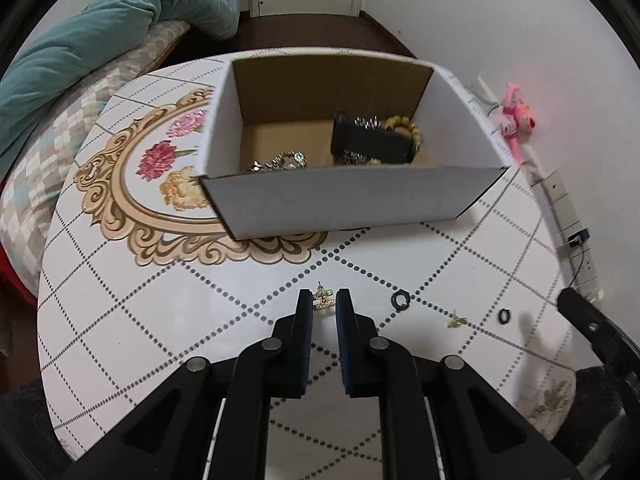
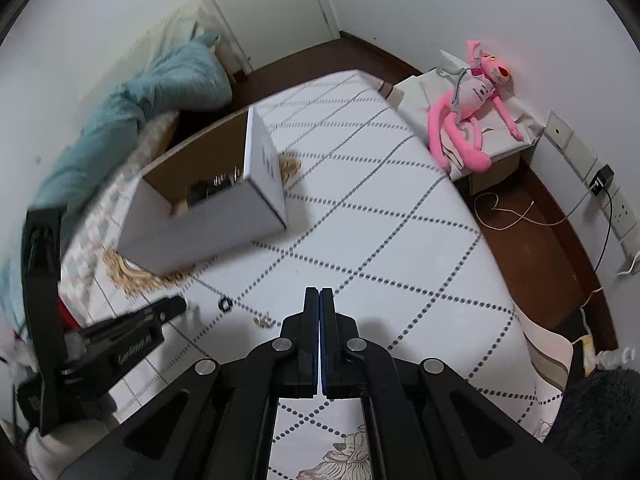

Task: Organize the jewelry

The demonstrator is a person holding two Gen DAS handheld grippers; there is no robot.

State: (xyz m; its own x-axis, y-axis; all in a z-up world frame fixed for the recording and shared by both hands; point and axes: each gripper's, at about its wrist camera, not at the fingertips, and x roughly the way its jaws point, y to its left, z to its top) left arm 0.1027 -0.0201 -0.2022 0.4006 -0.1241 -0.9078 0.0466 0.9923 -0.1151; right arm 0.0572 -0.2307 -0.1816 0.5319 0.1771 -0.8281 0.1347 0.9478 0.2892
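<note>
In the left wrist view my left gripper (image 1: 324,300) is shut on a gold earring (image 1: 323,301) just above the table. An open white cardboard box (image 1: 348,196) stands beyond it and holds a silver chain (image 1: 276,162), a black piece (image 1: 370,142) and a gold bead bracelet (image 1: 408,128). On the table to the right lie a black ring (image 1: 400,300), a small gold earring (image 1: 456,322) and a second black ring (image 1: 504,315). My right gripper (image 2: 320,294) is shut and empty, above bare table. The right wrist view shows the box (image 2: 208,220), a black ring (image 2: 225,304) and the small earring (image 2: 262,322).
The round table (image 1: 500,240) has a white tiled cloth with a floral medallion. A teal duvet (image 1: 100,36) lies on a bed to the left. A pink plush toy (image 2: 472,108) sits on a box by the wall. Sockets and cables run along the right wall.
</note>
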